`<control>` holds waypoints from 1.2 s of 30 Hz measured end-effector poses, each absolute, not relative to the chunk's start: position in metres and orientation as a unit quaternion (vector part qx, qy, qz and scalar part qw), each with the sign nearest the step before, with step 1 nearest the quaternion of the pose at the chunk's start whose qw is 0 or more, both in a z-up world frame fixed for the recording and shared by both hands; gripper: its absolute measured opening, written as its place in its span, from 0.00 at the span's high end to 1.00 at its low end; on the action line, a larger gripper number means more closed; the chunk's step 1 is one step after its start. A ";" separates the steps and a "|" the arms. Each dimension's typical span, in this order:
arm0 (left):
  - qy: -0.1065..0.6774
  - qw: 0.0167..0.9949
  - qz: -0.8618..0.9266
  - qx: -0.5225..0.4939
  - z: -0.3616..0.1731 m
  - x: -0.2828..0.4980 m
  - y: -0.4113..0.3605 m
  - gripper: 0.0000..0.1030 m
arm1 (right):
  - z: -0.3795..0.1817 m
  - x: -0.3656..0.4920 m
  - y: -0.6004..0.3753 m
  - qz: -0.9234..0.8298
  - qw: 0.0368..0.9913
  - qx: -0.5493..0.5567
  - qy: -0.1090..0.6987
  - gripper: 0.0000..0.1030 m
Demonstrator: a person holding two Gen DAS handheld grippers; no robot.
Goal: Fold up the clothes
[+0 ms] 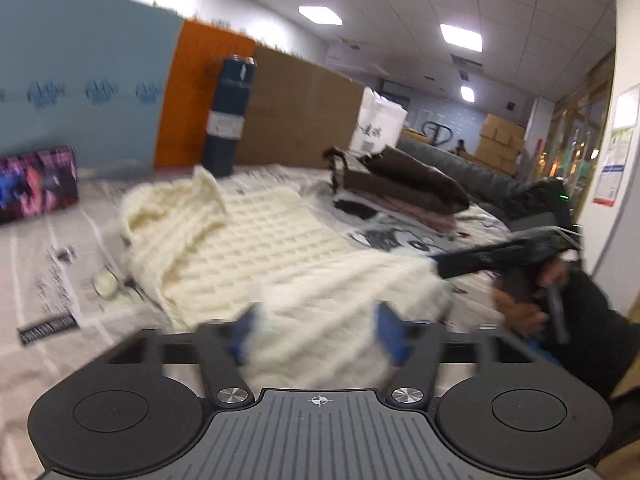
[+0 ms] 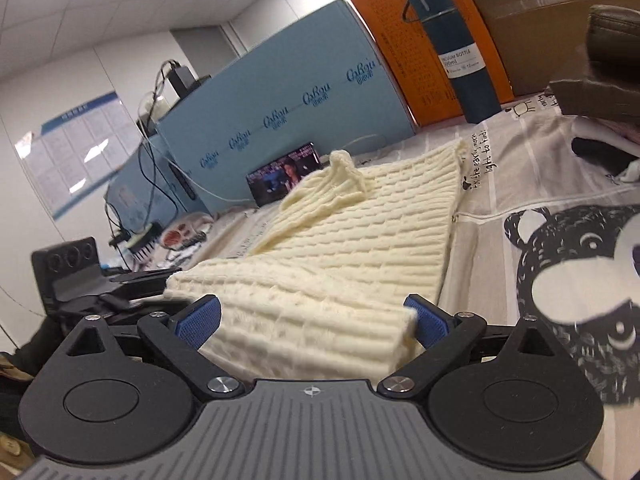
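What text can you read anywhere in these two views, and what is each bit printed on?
"500ml": white label on the dark blue bottle; the line above it is only partly legible.
"light to find": printed bed sheet; the line beside it is too blurred.
Repeated dark blue logo on the light blue box: stylised, not surely readable.
Wall poster, orange box, white bag: too small or blurred.

Materials — knit, cotton, plastic, card

Cream sweater (image 2: pixel 344 248): chunky waffle knit, soft, matt. Printed bedsheet (image 2: pixel 532 168): smooth cloth. Right gripper (image 2: pixel 316 322): matt black plastic, ribbed blue pads (image 2: pixel 199 322). Flask (image 2: pixel 456 52) — satin teal finish, paper label. Cardboard sheet (image 1: pixel 296 112): dull brown.
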State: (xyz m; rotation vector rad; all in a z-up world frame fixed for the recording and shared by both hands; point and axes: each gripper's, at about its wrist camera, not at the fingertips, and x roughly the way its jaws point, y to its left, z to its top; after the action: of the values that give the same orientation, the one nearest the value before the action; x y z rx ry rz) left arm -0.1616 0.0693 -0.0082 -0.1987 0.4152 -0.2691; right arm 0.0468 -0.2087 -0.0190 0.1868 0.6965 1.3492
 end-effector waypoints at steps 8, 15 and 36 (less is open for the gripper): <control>0.183 0.958 -0.203 -0.083 -0.002 -0.189 0.059 0.64 | -0.012 0.009 -0.248 0.607 0.733 0.098 0.291 0.04; 0.201 0.947 -0.245 -0.049 -0.006 -0.209 0.039 0.56 | 0.001 -0.017 -0.262 0.616 0.735 0.093 0.268 0.04; 0.197 0.972 -0.086 0.097 0.002 -0.200 0.020 0.23 | -0.015 -0.034 -0.213 0.585 0.717 0.124 0.358 0.04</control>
State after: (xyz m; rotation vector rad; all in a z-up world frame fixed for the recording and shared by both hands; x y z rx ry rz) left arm -0.1997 0.0198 0.0024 0.1963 0.3968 -0.1733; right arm -0.0341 -0.2129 -0.0147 0.2734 0.7922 1.2951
